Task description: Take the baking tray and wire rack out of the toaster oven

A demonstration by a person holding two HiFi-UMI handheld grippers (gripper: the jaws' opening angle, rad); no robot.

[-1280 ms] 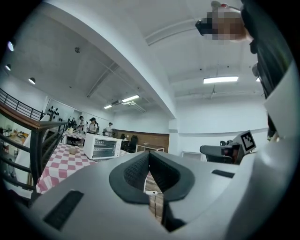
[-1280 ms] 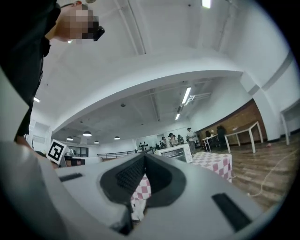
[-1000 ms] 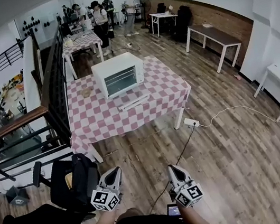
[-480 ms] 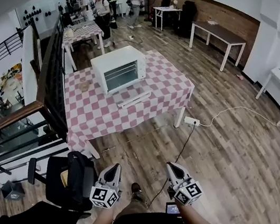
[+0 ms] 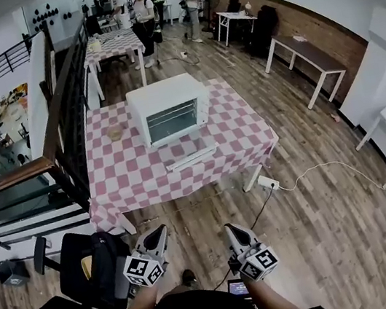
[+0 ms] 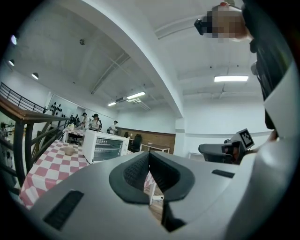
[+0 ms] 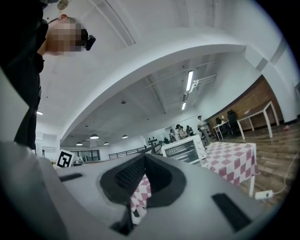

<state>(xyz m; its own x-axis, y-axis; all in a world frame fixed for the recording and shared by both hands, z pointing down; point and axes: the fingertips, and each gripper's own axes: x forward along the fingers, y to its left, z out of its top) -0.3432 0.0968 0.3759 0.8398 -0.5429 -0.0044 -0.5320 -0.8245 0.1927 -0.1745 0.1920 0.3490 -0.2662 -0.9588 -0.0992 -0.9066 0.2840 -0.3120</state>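
Fingers pressed together, empty, on left gripper [image 5: 160,231] and right gripper [image 5: 230,228].

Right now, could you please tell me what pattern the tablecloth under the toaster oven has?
Red-and-white checks; the tablecloth shows best in the head view.

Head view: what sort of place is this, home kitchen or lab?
Likely an open-plan lab or studio on an upper level: the toaster oven sits on a checkered-cloth table, a railing overlooks a lower floor, and desks line the wall.
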